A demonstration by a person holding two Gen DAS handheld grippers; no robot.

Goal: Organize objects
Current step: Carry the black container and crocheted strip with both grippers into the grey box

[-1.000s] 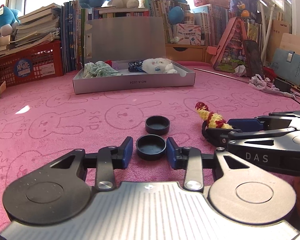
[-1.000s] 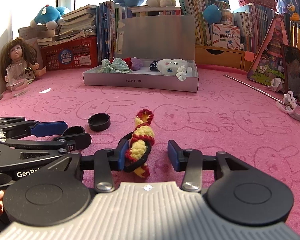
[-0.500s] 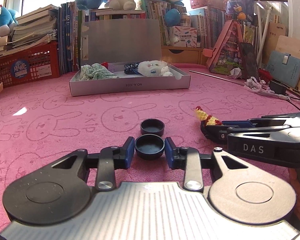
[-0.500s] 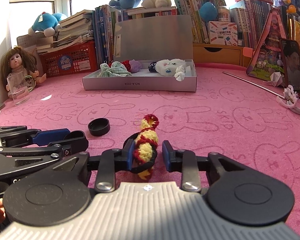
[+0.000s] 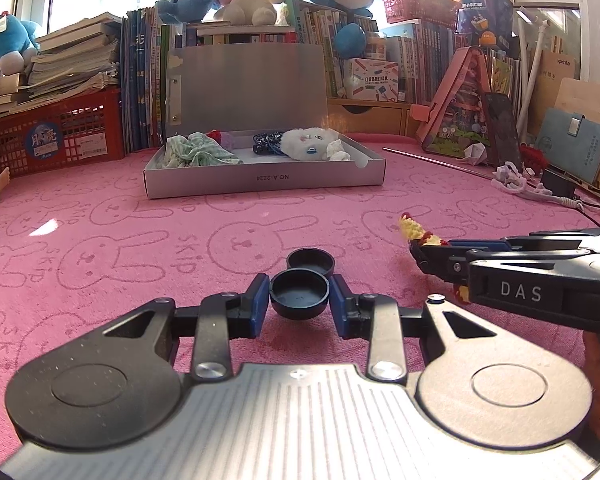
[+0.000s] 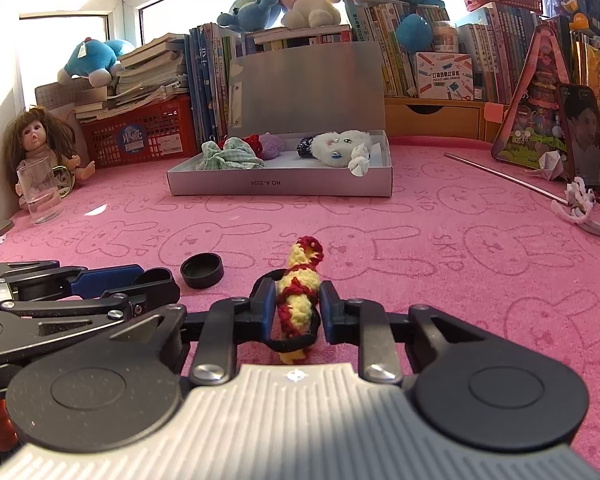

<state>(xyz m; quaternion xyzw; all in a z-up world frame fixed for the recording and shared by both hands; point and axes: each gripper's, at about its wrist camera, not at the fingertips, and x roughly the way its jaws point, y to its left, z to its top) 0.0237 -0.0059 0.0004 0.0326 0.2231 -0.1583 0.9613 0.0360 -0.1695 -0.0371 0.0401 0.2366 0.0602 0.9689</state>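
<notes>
On the front wall of the flat grey cardboard box (image 5: 260, 178) we read "NO.A-2224", printed upside down. Before that box, the pink plush cloth (image 6: 460, 280) covering the surface repeats the word "SKIP" among its rabbit outlines. Right of the box, in the left wrist view, the black right gripper (image 5: 418, 246) bears "DAS" in white letters.

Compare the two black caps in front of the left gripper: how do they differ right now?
The near black cap sits clamped between the left gripper's blue pads; the far black cap lies free on the pink mat, just beyond. The near one looks larger, though nearness may explain that. Both are round, black and open side up.
</notes>
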